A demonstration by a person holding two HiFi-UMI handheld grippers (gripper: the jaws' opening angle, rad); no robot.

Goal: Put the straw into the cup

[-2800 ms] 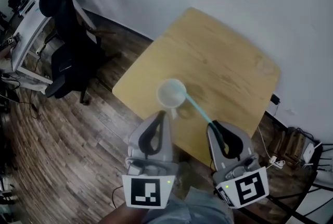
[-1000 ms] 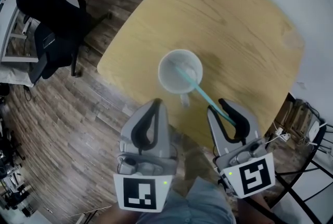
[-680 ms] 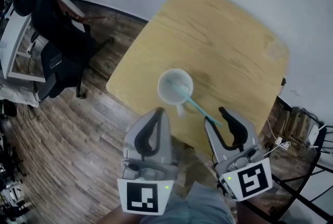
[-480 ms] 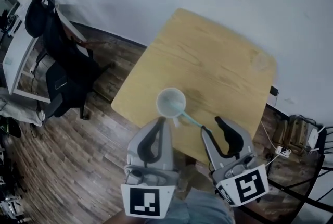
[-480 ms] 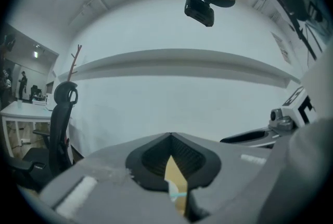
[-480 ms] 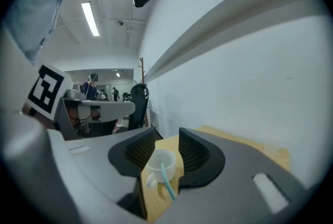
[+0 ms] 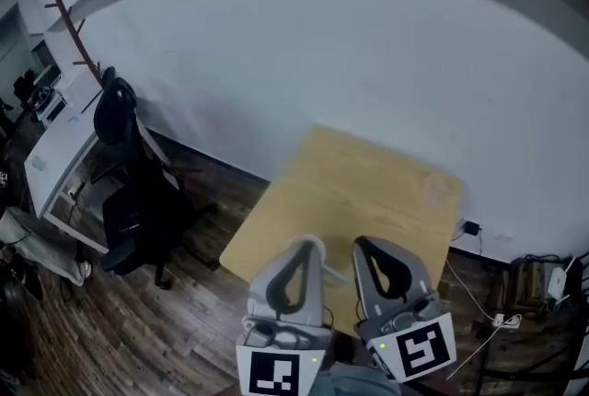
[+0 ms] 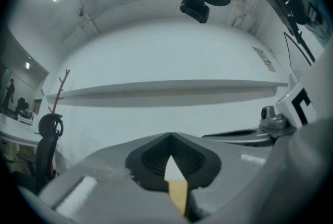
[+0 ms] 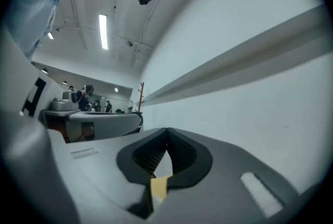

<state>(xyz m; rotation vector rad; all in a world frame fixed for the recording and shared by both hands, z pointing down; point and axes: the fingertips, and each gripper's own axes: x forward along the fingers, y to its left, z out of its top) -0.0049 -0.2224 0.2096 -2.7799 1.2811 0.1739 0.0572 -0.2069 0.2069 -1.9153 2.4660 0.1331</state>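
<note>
Presently the left gripper [image 8: 169, 136] is holding its jaws pressed together on nothing, and the right gripper [image 9: 167, 130], its jaws just closed, is likewise pinching nothing. Both are hanging side by side over the near edge of the wooden table [image 7: 368, 182], hiding the cup and straw from the head view, with the white wall [image 7: 322, 63] rising beyond.

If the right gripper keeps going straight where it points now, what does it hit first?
Most likely the white wall: the right gripper, its jaws just closed on nothing, points level at it over the table. Distance is unclear.
</note>
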